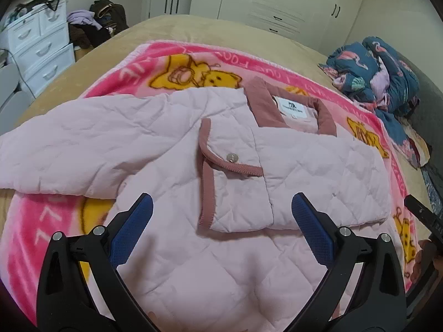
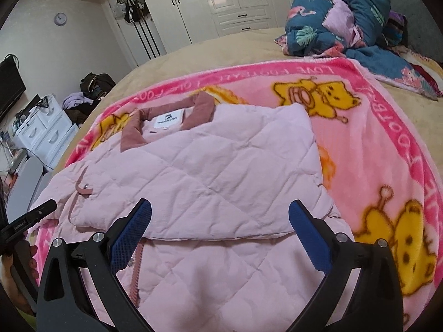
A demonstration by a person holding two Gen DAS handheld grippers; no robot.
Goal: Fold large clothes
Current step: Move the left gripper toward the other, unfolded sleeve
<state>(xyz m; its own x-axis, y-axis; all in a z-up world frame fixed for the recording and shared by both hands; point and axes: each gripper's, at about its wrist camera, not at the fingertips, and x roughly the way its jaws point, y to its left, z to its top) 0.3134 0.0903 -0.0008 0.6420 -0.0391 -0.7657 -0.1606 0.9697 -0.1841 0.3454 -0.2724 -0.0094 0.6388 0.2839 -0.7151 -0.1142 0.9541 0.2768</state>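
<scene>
Left wrist view showed the left gripper (image 1: 221, 215) with fingers spread wide, empty, above the pink jacket (image 1: 171, 144) lying on the blanket (image 1: 155, 58); right gripper (image 2: 220, 221) likewise.

- The quilted jacket (image 1: 155, 138) lay on the blanket (image 1: 55, 221), which was spread over the bed (image 1: 171, 27).
- The rumpled duvet (image 1: 379, 72) sat right of the jacket.
- The drawer unit (image 1: 41, 47) stood left of the bed.

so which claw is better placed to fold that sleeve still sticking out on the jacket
Left, probably. The unfolded sleeve spreads out on the left claw side, near its open jaws. The right claw hangs over the already folded side of the jacket.
</scene>
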